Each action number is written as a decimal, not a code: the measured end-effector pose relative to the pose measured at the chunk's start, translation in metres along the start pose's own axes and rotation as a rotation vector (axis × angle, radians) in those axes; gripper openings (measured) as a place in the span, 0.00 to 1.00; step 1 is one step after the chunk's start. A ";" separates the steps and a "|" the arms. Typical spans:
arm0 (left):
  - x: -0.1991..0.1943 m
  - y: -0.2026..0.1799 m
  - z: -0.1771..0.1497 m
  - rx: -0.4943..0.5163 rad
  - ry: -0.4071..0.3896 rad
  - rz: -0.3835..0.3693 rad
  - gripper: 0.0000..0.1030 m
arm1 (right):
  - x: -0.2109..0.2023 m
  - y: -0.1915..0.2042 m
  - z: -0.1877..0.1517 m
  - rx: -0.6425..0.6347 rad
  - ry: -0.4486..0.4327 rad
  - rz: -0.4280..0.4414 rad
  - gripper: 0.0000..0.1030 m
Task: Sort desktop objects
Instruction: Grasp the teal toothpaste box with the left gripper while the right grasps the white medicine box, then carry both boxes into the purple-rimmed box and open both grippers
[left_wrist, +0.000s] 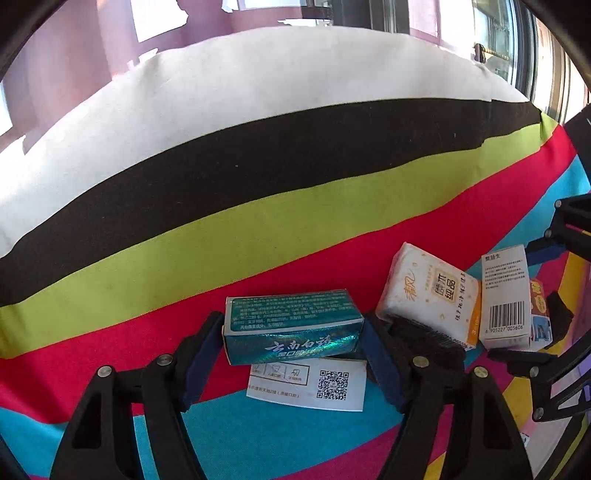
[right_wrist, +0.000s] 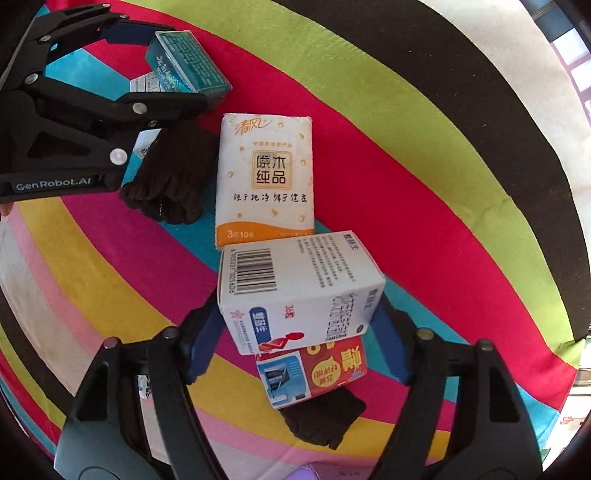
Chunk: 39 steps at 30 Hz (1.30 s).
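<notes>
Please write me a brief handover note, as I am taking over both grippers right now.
Left gripper: jaws shut on the teal toothpaste box, lifted above a white QR card.
Right gripper: jaws shut on the white medicine box, over a red leaflet.
Still lying on the striped cloth: tissue pack, two dark gloves.
Done: both boxes picked up. Left: place them, then sort the rest.
</notes>
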<state>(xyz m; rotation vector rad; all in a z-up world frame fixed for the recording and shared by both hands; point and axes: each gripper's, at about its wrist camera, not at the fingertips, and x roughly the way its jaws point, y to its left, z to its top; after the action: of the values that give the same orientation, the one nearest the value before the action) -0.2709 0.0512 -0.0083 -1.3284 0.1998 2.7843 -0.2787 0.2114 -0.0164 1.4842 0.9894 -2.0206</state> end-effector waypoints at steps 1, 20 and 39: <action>-0.006 0.003 -0.002 -0.019 -0.012 0.004 0.72 | -0.002 -0.001 -0.002 0.000 -0.004 0.007 0.73; -0.190 -0.025 -0.116 -0.288 -0.236 -0.060 0.72 | -0.172 -0.013 -0.102 0.221 -0.380 0.162 0.73; -0.260 -0.164 -0.099 -0.093 -0.415 -0.368 0.72 | -0.213 -0.023 -0.315 0.621 -0.596 0.009 0.74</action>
<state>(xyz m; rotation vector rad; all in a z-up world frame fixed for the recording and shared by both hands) -0.0144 0.2028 0.1164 -0.6807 -0.1764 2.6873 -0.0287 0.4533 0.1384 0.9927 0.1127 -2.6675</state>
